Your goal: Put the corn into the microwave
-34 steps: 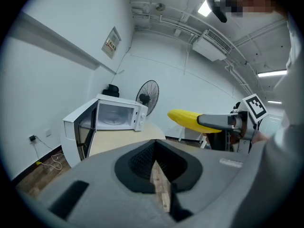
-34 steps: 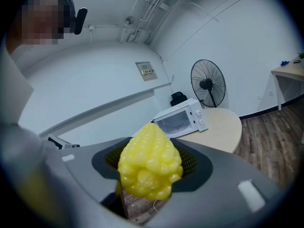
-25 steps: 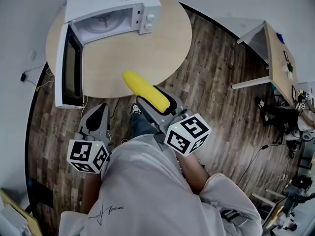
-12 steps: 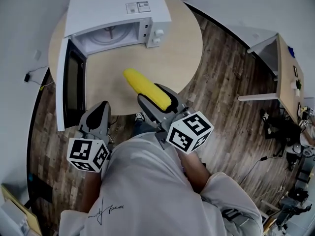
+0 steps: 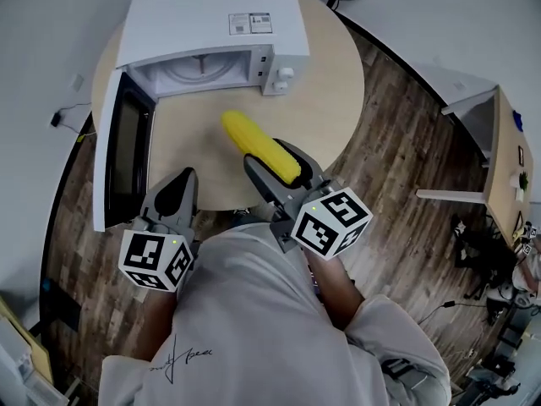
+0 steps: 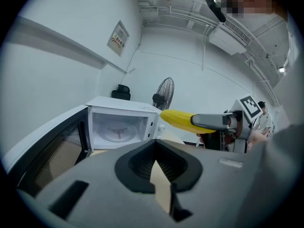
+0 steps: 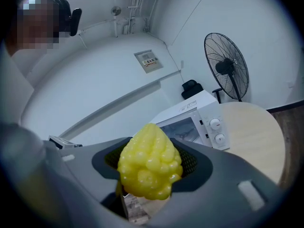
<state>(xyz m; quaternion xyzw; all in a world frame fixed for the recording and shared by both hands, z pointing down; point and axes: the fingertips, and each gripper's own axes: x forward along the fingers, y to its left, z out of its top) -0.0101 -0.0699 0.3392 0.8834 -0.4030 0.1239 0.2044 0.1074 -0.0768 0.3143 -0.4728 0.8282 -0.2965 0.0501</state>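
Note:
A yellow corn cob [image 5: 258,146] sticks out forward from my right gripper [image 5: 277,161], which is shut on its rear half. The cob hangs over the round wooden table [image 5: 330,83], short of the white microwave [image 5: 211,24], whose door [image 5: 127,159] swings wide open to the left. The chamber with its glass turntable [image 6: 114,129] holds nothing. In the right gripper view the corn's tip [image 7: 149,163] fills the space between the jaws, with the microwave [image 7: 199,113] beyond. My left gripper [image 5: 179,183] is shut on nothing at the table's near edge, beside the door.
The microwave's knobs [image 5: 283,79] face me on its right side. A standing fan [image 7: 227,68] is behind the table. A second table [image 5: 507,150] stands at the far right over the wooden floor. A cable and a socket [image 5: 59,118] lie left of the table.
Both grippers have moved forward toward the microwave. The corn, before near the table's front edge, now hangs further over the table, closer to the open chamber.

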